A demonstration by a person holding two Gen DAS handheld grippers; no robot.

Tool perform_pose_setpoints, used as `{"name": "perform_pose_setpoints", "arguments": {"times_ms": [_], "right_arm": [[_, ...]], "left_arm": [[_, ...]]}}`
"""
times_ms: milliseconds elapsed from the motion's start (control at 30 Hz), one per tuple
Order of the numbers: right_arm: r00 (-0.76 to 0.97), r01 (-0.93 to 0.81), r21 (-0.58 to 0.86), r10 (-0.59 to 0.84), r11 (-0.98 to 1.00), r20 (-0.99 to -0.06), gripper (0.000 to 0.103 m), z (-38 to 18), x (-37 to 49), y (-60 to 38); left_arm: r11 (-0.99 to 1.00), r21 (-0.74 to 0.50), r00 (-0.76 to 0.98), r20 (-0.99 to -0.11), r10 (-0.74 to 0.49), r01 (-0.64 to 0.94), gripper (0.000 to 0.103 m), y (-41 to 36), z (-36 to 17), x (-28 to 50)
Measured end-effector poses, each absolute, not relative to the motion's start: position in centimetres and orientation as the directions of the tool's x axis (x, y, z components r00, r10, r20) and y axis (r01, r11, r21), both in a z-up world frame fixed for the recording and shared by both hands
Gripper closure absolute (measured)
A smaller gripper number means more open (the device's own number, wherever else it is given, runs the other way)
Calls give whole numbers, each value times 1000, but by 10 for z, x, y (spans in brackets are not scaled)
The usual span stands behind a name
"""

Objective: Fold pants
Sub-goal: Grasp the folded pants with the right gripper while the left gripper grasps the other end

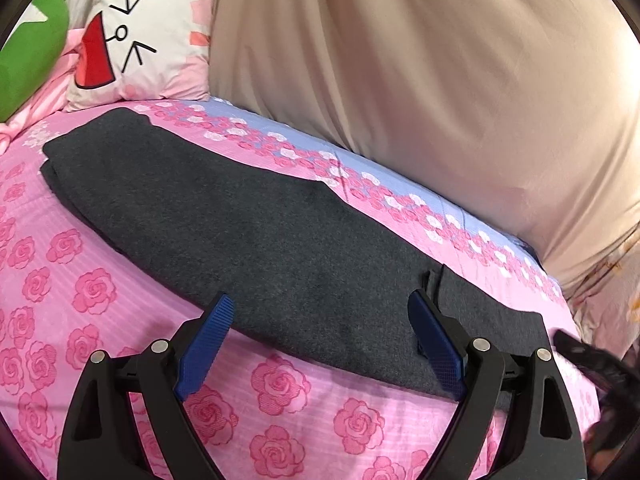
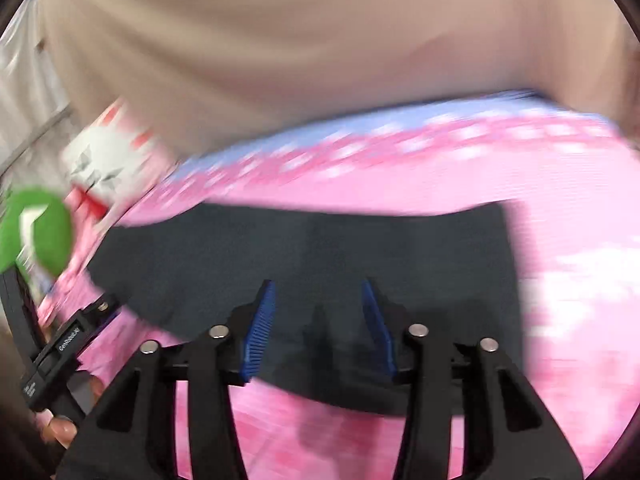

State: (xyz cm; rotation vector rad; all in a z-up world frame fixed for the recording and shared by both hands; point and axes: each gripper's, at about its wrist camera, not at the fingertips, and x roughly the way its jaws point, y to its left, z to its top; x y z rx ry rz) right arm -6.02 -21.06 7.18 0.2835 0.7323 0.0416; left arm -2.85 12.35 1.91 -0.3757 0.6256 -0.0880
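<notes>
Dark grey pants (image 1: 224, 216) lie folded lengthwise in a long strip on the pink rose-print bed sheet (image 1: 96, 292). My left gripper (image 1: 320, 304) is open and empty, its blue pads (image 1: 204, 356) hovering over the strip's near edge close to its right end. In the blurred right wrist view the pants (image 2: 304, 248) stretch across the middle. My right gripper (image 2: 318, 292) is open, its blue fingers (image 2: 260, 332) above the near edge of the pants. The left gripper's body (image 2: 60, 348) shows at the left of that view.
A white and pink cartoon pillow (image 1: 136, 40) and a green cushion (image 1: 28, 48) sit at the head of the bed. A beige curtain (image 1: 420, 60) hangs along the far side. A blue band (image 1: 360, 168) edges the sheet there.
</notes>
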Motion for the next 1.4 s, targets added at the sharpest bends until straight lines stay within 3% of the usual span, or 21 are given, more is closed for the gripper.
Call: {"name": "perform_pose_setpoints", "arguments": {"times_ms": [133, 267, 467, 500, 533, 600, 700, 800, 933, 1000, 1100, 1167, 1200, 1267, 1300, 1333, 1400], "right_arm": [[723, 222, 298, 48, 928, -689, 50, 54, -82, -275], [657, 246, 470, 211, 848, -724, 49, 13, -76, -304], [666, 196, 521, 277, 831, -692, 49, 9, -64, -286], [665, 184, 505, 271, 843, -696, 55, 10, -62, -281], [658, 183, 473, 250, 862, -710, 71, 10, -57, -272], [655, 163, 390, 196, 906, -729, 82, 12, -55, -257], [664, 158, 283, 111, 946, -740, 83, 15, -58, -242], [660, 160, 286, 113, 945, -742, 79, 13, -59, -244], [660, 166, 304, 123, 938, -741, 77, 12, -61, -250], [663, 169, 310, 125, 936, -738, 79, 12, -56, -252], [686, 149, 336, 148, 930, -713, 90, 20, -56, -250], [675, 163, 298, 114, 941, -729, 90, 31, -49, -249], [666, 186, 236, 55, 954, -744, 86, 38, -45, -247], [667, 258, 69, -126, 964, -734, 62, 52, -46, -235], [699, 272, 25, -180, 962, -692, 39, 64, -52, -225], [734, 242, 43, -154, 969, -662, 26, 71, -56, -216], [766, 81, 117, 13, 990, -642, 24, 79, -56, -182]], "left_arm": [[935, -356, 798, -567, -206, -12, 16, 118, 18, -25], [936, -351, 791, -576, -205, -13, 16, 117, 16, -23], [930, -368, 782, -584, -217, -17, 16, 120, 14, -21], [925, -379, 778, -584, -230, -10, 16, 121, 13, -21], [919, -395, 774, -583, -249, -2, 16, 123, 13, -19], [895, -446, 766, -577, -284, -4, 16, 134, 11, -17], [872, -484, 785, -566, -252, -69, 16, 172, 19, -14], [822, -538, 814, -553, -179, -185, 16, 236, 34, -6], [741, -519, 776, -631, 3, -425, 16, 328, 36, 13], [704, -521, 742, -671, 13, -483, 16, 357, 27, 19], [687, -553, 753, -658, -12, -472, 16, 365, 16, 15], [720, -545, 770, -638, -23, -430, 16, 352, 17, 13], [743, -529, 775, -632, -22, -410, 16, 342, 18, 15], [784, -502, 786, -618, -30, -364, 16, 326, 22, 15], [808, -486, 795, -606, -38, -332, 16, 316, 24, 15], [826, -473, 801, -597, -45, -306, 16, 310, 24, 15], [866, -434, 809, -584, -61, -248, 16, 294, 23, 14]]}}
